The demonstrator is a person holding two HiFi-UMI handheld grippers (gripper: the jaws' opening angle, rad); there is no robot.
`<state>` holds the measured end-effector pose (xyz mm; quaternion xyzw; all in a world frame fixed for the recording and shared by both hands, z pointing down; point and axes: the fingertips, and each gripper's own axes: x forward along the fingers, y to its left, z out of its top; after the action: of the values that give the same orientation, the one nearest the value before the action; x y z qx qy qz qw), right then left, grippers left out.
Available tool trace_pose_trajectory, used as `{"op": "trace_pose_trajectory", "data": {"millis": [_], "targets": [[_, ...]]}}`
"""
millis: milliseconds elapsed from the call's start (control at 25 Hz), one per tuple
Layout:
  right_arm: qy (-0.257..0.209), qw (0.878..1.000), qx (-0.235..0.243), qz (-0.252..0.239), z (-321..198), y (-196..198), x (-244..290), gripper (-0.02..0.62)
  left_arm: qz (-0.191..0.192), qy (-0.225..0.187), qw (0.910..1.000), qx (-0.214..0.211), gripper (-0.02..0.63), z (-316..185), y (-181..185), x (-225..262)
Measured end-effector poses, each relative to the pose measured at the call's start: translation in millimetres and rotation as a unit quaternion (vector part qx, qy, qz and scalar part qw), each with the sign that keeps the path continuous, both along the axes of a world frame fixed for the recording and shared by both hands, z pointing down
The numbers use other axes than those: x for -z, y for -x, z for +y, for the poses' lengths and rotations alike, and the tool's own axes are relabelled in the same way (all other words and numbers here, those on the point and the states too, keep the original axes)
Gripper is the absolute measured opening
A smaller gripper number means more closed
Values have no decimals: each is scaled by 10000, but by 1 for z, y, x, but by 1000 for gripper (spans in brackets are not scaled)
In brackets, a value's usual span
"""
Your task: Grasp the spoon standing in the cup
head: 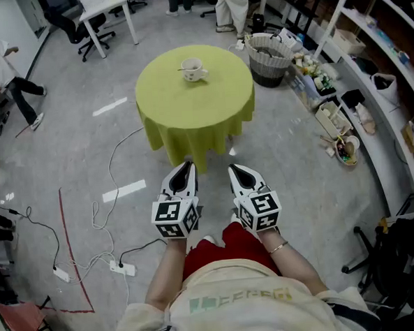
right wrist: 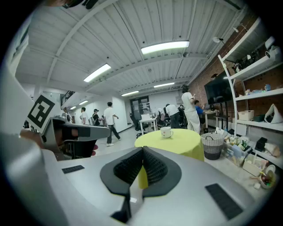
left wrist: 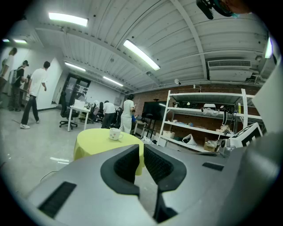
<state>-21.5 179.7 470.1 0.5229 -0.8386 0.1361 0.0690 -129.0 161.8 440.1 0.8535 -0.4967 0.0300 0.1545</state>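
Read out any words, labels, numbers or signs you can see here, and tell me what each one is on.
No text here can be read.
Pale green print on the shirt: too blurred to read.
The left marker cube and right marker cube: black and white square patterns, no letters.
The cup: small marks, no words.

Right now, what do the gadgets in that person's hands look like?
The left tool and right tool are white tapering shells with black ribbed pads, each carrying a cube of black-and-white square markers. A thin bracelet circles the right wrist.
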Motion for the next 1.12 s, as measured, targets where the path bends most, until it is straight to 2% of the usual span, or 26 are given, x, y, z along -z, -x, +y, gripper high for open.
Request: {"op": "trace_pose_trajectory", "data": {"millis": [520, 920, 1120], "targets": [[-157, 9995, 285, 12, -48, -35, -2, 38, 28, 92, 9997, 219, 48, -44, -34, -15], [-120, 9990, 412, -79, -96, -86, -2, 38, 6, 124, 9983, 568, 48, -83, -72, -19], [45, 9974, 672, -254, -113, -97, -5, 38, 79, 188, 9966, 802, 48, -98, -81, -19]]}}
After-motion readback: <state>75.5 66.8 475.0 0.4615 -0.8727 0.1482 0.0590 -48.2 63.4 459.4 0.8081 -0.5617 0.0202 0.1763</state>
